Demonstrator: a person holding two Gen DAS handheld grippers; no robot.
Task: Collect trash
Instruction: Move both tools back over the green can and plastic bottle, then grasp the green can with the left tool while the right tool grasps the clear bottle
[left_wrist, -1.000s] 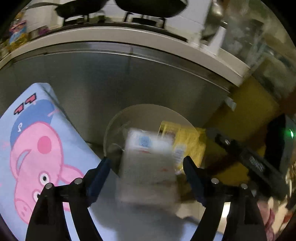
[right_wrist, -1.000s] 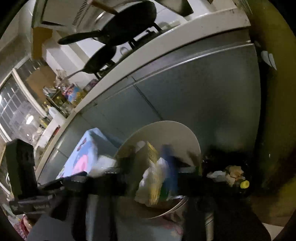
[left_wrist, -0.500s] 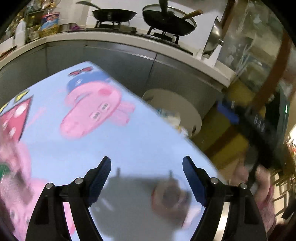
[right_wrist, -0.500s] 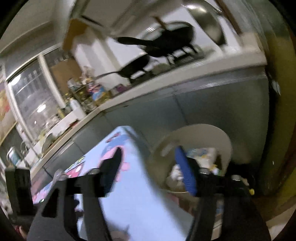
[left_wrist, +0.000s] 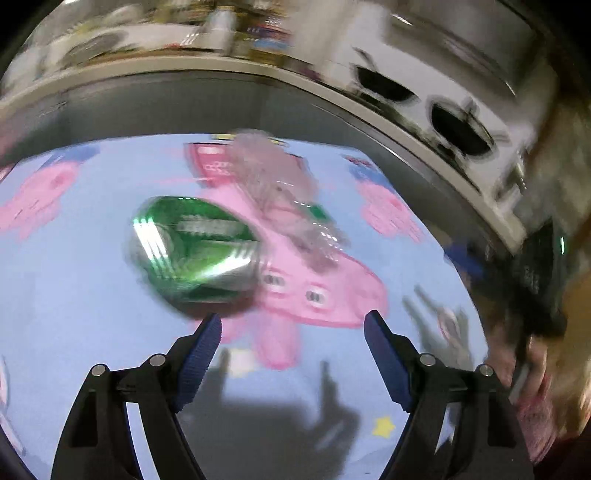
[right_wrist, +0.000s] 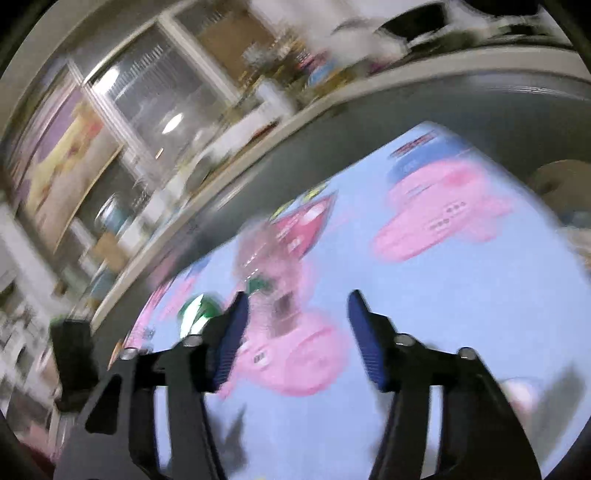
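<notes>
Both views are smeared with blur. In the left wrist view the left gripper (left_wrist: 291, 325) hangs over a light blue tablecloth printed with pink cartoon pigs (left_wrist: 92, 332), its blue-padded jaws spread wide with nothing between them. Just above the left pad, left of centre, lies a crushed green metal can (left_wrist: 192, 247) on its side. Touching its right end, a crumpled clear plastic bottle (left_wrist: 280, 192) stretches up towards the top centre. Behind the cloth runs a grey cabinet front under a pale countertop (left_wrist: 369, 99), with two dark pans (left_wrist: 458, 129) at upper right. The other tool shows dark at the right edge.

In the right wrist view the right gripper (right_wrist: 295, 325) has just been closing its jaws, yet they stand apart and hold nothing. The clear bottle (right_wrist: 266, 258) sits above the gap, the green can (right_wrist: 195, 314) peeks out beside the left pad. A pale round bin (right_wrist: 561, 177) shows at the right edge.
</notes>
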